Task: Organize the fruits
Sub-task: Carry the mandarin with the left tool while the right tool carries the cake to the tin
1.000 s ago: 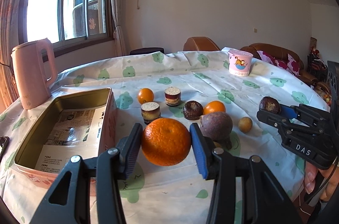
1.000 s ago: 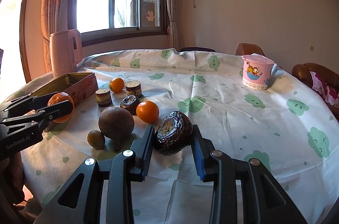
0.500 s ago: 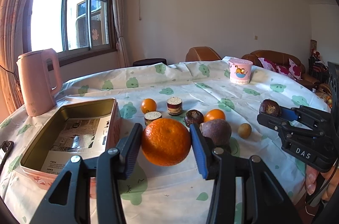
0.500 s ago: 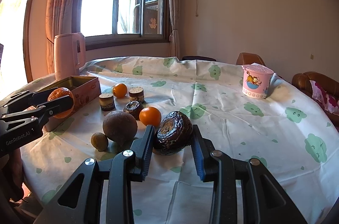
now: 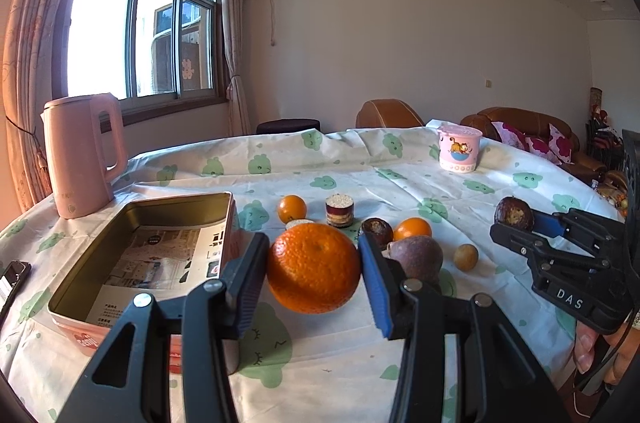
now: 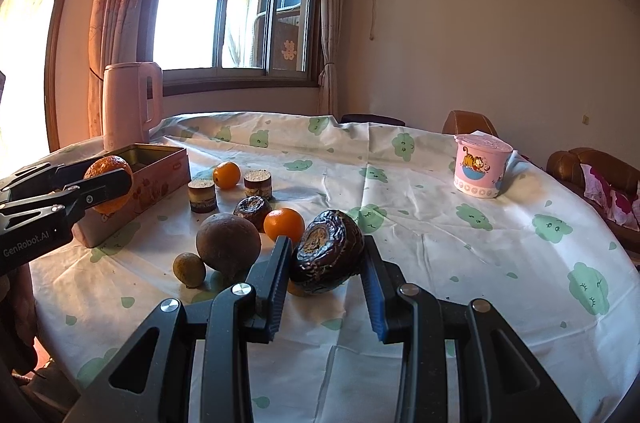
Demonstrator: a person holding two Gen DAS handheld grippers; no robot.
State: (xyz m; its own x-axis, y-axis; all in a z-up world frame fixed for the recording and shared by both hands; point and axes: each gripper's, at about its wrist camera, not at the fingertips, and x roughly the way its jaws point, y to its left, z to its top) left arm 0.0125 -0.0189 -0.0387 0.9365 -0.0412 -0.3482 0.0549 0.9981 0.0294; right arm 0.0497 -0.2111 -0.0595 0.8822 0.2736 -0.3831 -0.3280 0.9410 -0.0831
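My left gripper (image 5: 314,273) is shut on a large orange (image 5: 314,267) and holds it above the cloth, just right of the open pink tin (image 5: 152,255). My right gripper (image 6: 325,263) is shut on a dark wrinkled fruit (image 6: 329,255), lifted over the table's near side. In the right wrist view the left gripper (image 6: 108,185) shows at the far left, the large orange (image 6: 109,187) in it, beside the tin (image 6: 160,175). On the cloth lie a round brown fruit (image 6: 228,242), two small oranges (image 6: 284,224) (image 6: 227,175), a small yellowish fruit (image 6: 189,269) and another dark wrinkled fruit (image 6: 253,209).
Two small layered cakes (image 6: 202,195) (image 6: 257,183) stand among the fruits. A pink kettle (image 5: 80,155) stands behind the tin and a pink cartoon cup (image 5: 459,153) at the far right. A dark phone-like object (image 5: 12,279) lies left of the tin. Chairs and a sofa (image 5: 532,139) ring the table.
Both views have tilted upward a little, so the table sits lower in frame. Each gripper keeps its fruit. Nothing on the table has shifted.
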